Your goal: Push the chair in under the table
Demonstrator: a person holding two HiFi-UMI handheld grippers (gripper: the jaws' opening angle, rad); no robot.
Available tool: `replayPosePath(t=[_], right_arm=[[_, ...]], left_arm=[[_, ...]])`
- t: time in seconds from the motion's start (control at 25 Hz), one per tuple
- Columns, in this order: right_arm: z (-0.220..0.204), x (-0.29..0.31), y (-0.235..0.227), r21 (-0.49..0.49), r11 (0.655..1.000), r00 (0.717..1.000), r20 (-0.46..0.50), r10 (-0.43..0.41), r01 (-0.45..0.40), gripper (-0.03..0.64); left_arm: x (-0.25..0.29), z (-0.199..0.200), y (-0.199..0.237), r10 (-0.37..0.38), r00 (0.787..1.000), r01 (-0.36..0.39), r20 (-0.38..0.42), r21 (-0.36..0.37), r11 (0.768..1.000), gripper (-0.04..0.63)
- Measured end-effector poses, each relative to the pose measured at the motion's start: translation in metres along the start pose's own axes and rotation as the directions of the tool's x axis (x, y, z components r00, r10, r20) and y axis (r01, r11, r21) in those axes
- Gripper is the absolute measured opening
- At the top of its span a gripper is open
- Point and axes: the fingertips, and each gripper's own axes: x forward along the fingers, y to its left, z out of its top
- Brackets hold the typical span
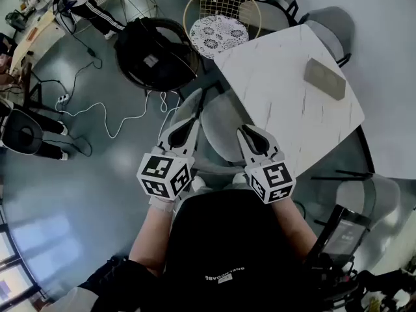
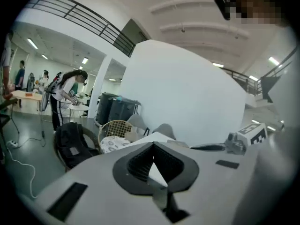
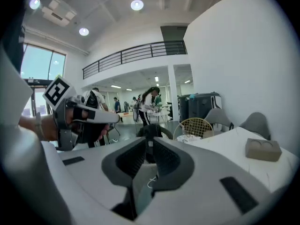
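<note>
The left gripper (image 1: 193,112) hovers with jaws together, the right gripper (image 1: 246,134) a sliver apart, both empty. Below them, the chair (image 1: 221,127) sits partly under the table (image 1: 286,90).

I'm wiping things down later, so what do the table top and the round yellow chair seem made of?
Table top: white with faint grey veins, so marble or marble-look laminate. Round yellow chair: open grid of thin rods, probably painted metal wire.

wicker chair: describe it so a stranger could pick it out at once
Find the white marble table. Off its far left corner stands the wicker chair, beside a black chair. Only it has a yellow lattice back and a lace-patterned cushion.
</note>
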Motion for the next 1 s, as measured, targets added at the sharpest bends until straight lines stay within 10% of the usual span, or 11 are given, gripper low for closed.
replayPosePath(t=[0.44,1.0], right_arm=[[0.099,-0.027,0.000,0.025,0.995,0.968,0.236,0.088,-0.097,0.039],[0.104,-0.011,-0.013,0.082,0.990,0.959,0.268,0.091,-0.117,0.028]], left_arm=[[-0.011,0.060,-0.065,-0.269,0.941,0.275,0.206,0.000,0.961,0.005],[0.001,0.083,-0.046,-0.231,0.941,0.231,0.249,0.032,0.972,0.005]])
